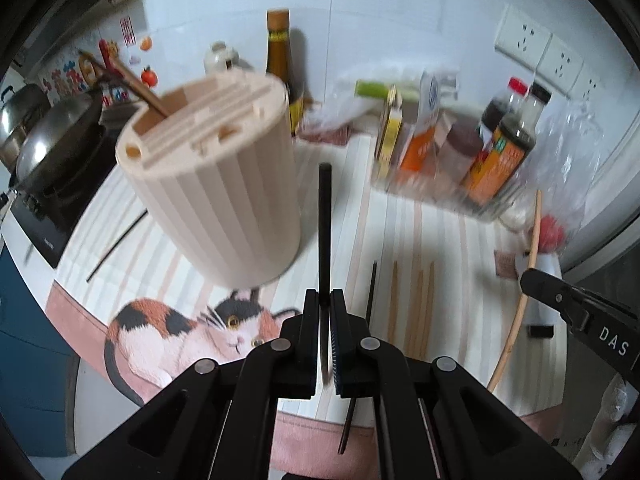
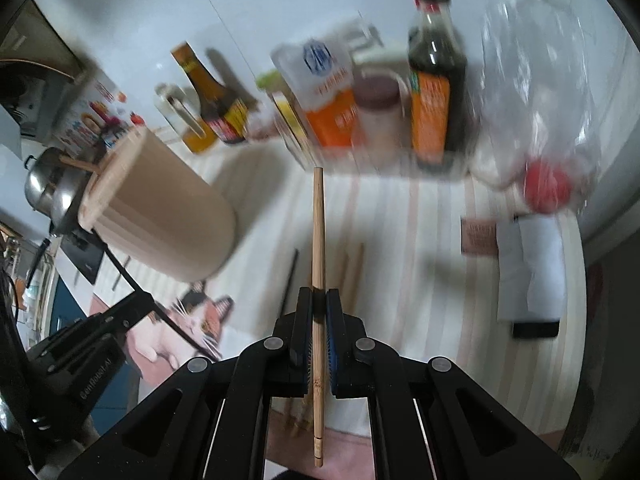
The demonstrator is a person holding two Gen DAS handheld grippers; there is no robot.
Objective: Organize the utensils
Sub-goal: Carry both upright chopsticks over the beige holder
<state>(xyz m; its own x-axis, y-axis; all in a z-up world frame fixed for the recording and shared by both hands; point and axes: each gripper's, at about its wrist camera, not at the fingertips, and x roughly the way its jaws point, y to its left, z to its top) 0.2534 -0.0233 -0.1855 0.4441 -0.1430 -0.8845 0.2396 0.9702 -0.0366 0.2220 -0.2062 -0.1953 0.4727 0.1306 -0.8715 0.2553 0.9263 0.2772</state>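
My left gripper (image 1: 324, 298) is shut on a black chopstick (image 1: 325, 216) that points forward, above the striped mat. The beige slotted utensil holder (image 1: 216, 184) stands just left of it, with a wooden chopstick (image 1: 138, 88) in it. My right gripper (image 2: 319, 298) is shut on a bamboo chopstick (image 2: 318, 224), held above the mat; the holder (image 2: 160, 220) is to its left. Several bamboo chopsticks (image 1: 418, 312) and another black one (image 1: 370, 292) lie on the mat. One more black chopstick (image 1: 116, 246) lies left of the holder.
A clear tray of sauce bottles and packets (image 1: 460, 152) stands at the back right, a tall bottle (image 1: 280, 64) behind the holder. A wok (image 1: 56, 136) sits on the stove at left. A plastic bag (image 2: 536, 92) and a white paper (image 2: 532, 264) lie at right.
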